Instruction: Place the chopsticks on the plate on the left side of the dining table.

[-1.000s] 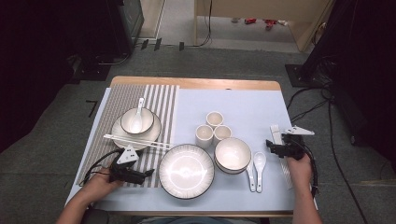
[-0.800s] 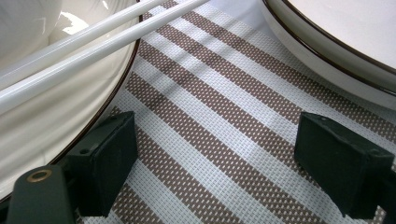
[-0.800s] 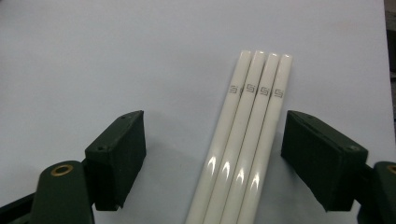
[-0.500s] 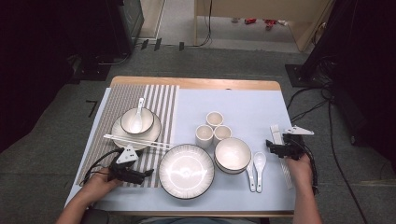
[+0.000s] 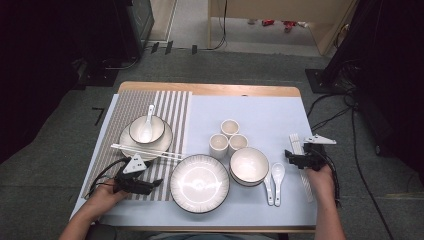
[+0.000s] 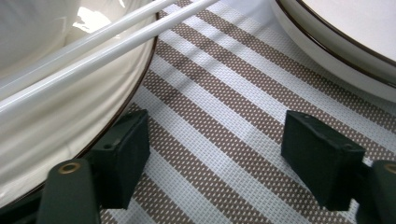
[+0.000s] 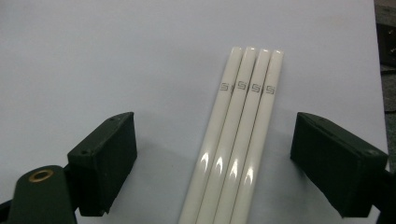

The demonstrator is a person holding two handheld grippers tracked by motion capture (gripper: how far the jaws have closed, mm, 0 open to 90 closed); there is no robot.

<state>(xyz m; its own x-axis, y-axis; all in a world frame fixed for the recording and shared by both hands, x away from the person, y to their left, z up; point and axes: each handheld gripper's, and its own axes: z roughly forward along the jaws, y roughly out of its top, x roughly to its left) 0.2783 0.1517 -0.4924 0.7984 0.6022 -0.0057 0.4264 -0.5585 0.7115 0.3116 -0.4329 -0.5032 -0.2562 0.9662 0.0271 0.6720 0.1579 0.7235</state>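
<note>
My left gripper (image 5: 156,183) lies low over the striped mat (image 5: 167,107), between the small plate (image 5: 165,139) and the large plate (image 5: 199,182). Its jaws have just been closing; they stand open with just mat (image 6: 224,107) between them (image 6: 219,144). Two white chopsticks (image 5: 147,150) lie across the small plate (image 6: 42,135), ahead of the left jaw (image 6: 93,42). My right gripper (image 5: 302,159) is open and straddles several white chopsticks (image 5: 298,142) lying side by side on the pale blue cloth (image 7: 93,56). The pads stand apart from the chopsticks (image 7: 233,140) on both sides (image 7: 217,135).
A bowl with a spoon (image 5: 147,129) sits on the small plate. Three cups (image 5: 228,137), a bowl (image 5: 248,165) and two spoons (image 5: 274,181) stand mid-table. The large plate's rim (image 6: 336,70) is close to the left gripper's right jaw. The table's right edge is near the right hand.
</note>
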